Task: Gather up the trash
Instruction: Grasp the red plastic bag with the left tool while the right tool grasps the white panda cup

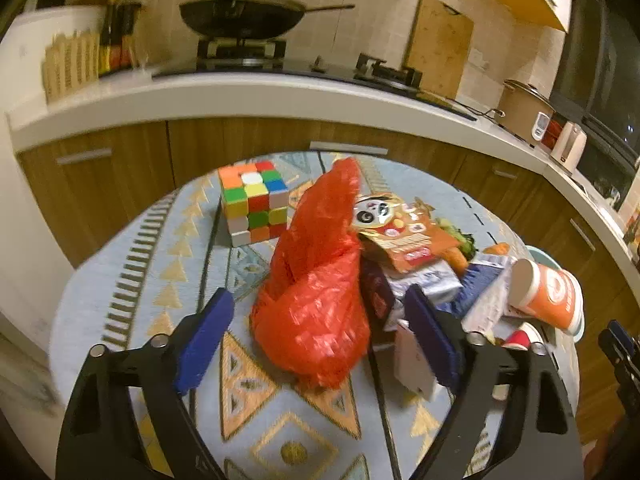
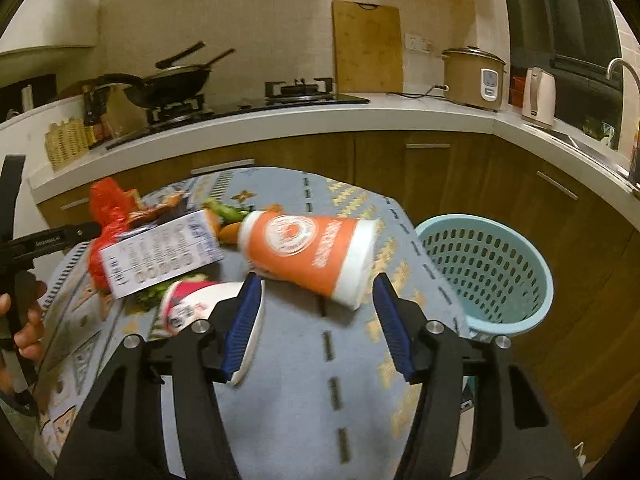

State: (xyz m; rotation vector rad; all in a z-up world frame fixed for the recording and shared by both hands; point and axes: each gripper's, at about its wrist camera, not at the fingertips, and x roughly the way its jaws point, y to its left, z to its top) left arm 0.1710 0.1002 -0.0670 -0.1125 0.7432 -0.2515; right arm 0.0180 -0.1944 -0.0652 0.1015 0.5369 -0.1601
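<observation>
— Where's the trash?

— Heaped on the worktop (image 1: 132,280): a red bag (image 1: 316,280) at twelve o'clock of the left tongs (image 1: 318,334), which gape empty around it.

— And the right tongs (image 2: 318,322)?

— Spread wide, holding nothing. An orange cup (image 2: 308,250) lies tipped at their twelve o'clock; the blue basket (image 2: 486,270) sits at two, seemingly beyond the worktop's edge.

Patterned table (image 1: 132,292): Rubik's cube (image 1: 254,204), red bag (image 1: 316,292), orange cup (image 2: 308,254), carton (image 2: 160,258), wrappers.
</observation>
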